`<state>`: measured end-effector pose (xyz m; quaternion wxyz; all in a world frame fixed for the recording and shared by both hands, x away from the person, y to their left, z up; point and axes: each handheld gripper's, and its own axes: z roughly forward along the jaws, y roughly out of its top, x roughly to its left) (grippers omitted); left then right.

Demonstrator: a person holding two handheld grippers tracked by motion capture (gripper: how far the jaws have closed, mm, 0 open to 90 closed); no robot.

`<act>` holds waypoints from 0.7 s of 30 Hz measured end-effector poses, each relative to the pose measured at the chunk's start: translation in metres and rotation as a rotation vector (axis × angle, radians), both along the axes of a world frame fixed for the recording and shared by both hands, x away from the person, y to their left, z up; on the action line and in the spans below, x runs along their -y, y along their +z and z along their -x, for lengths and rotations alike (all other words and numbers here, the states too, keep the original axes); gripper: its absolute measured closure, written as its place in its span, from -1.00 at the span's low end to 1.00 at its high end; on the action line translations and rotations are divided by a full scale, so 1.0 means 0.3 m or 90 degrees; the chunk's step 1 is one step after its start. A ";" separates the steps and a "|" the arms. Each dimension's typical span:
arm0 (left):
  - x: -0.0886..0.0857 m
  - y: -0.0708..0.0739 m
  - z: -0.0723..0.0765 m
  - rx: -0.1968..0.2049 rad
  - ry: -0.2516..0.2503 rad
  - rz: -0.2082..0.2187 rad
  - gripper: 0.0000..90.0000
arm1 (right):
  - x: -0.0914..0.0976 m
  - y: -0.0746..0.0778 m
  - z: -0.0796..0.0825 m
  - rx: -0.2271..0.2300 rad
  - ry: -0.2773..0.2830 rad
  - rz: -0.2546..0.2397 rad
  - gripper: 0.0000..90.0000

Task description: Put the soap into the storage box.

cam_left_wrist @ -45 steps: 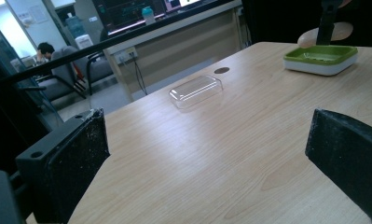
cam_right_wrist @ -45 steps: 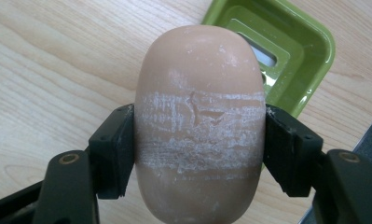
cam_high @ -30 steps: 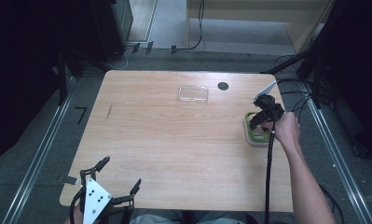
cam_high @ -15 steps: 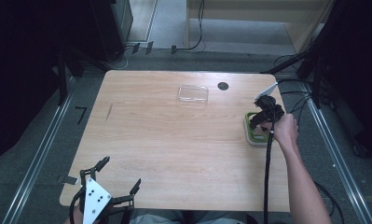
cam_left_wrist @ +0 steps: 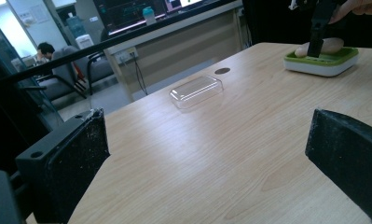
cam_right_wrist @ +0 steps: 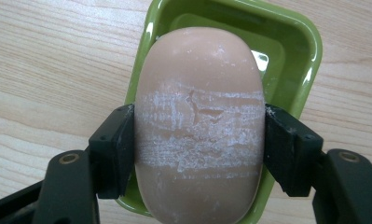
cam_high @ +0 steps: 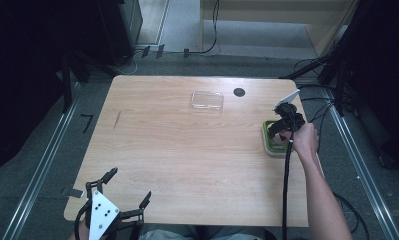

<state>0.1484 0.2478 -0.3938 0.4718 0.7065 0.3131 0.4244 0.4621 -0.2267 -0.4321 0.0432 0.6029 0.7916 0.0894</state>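
A pinkish bar of soap [cam_right_wrist: 200, 121] with white scuff marks sits between the pads [cam_right_wrist: 116, 144] of my right gripper [cam_right_wrist: 200, 144], which is shut on its two long sides. Under it lies a green soap dish [cam_right_wrist: 295, 51]. In the high view the right gripper [cam_high: 279, 131] points down over the dish [cam_high: 269, 145] at the table's right edge. I cannot tell whether the soap touches the dish. My left gripper [cam_high: 128, 186] rests open near the front left corner. Its jaws stand wide apart in the left gripper view [cam_left_wrist: 207, 154], with bare table between them.
A clear plastic lid [cam_high: 207, 100] lies near the far edge of the wooden table [cam_high: 187, 150], with a dark round hole [cam_high: 239, 92] to its right. The lid [cam_left_wrist: 196, 90] and the dish [cam_left_wrist: 321, 60] also lie ahead in the left gripper view. Cables hang off the right edge.
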 end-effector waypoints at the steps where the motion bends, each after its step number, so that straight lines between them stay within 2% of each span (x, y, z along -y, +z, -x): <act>1: 0.000 0.000 0.000 0.000 0.000 0.000 -1.00 | 0.000 -0.001 -0.001 0.000 -0.001 0.000 -0.25; 9: -0.001 0.000 0.000 0.000 -0.001 0.000 -1.00 | 0.006 -0.015 -0.008 -0.003 -0.015 -0.002 -0.25; 21: -0.001 0.000 0.000 0.000 0.000 -0.001 -1.00 | 0.002 -0.033 -0.021 -0.004 -0.016 0.005 -0.25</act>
